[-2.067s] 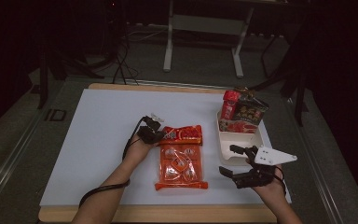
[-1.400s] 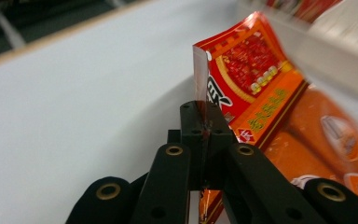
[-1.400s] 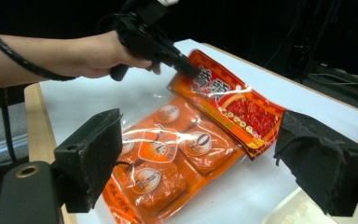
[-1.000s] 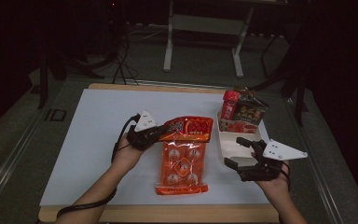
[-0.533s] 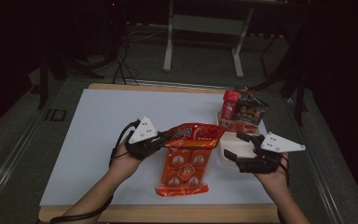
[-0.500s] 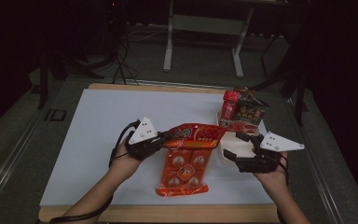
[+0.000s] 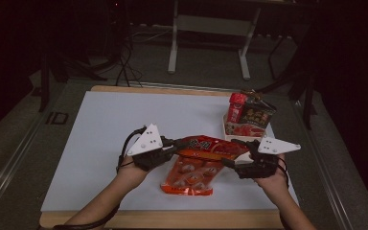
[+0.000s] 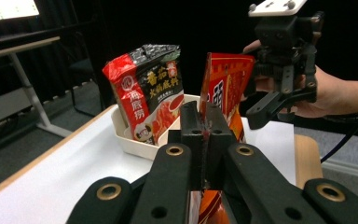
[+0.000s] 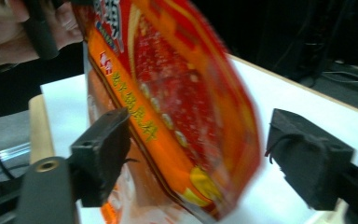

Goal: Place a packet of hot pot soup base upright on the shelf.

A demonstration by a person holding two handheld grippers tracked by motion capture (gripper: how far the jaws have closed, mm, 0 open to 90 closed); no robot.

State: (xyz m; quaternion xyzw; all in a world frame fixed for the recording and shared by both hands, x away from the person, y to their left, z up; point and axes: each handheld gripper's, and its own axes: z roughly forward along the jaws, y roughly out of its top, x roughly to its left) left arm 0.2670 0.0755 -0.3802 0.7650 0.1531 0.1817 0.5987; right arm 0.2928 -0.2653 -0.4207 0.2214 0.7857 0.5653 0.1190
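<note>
A white mat covers the wooden table (image 7: 100, 221), and toward its far right a cream plastic tray (image 7: 226, 129) holds two upright sauce packets, one red and one dark (image 8: 144, 98). Nearer the person, the flat orange-red snack pouch with a clear window (image 7: 196, 167) hangs lifted at its top edge, its bottom apparently resting on the mat (the high view is too dim to be sure).

The left gripper (image 8: 205, 140) is clamped tight on the pouch's upper left corner, the thin seal pinched flat between its jaws. The right gripper (image 9: 198, 161) stands wide, and its jaws have just been closing; the pouch's right edge lies between them, but neither pad presses it yet, the left pad close and the right one well clear.

To do this well, I judge the right gripper should slide further onto the edge, centre the seal, then close squarely before the left lets go.
</note>
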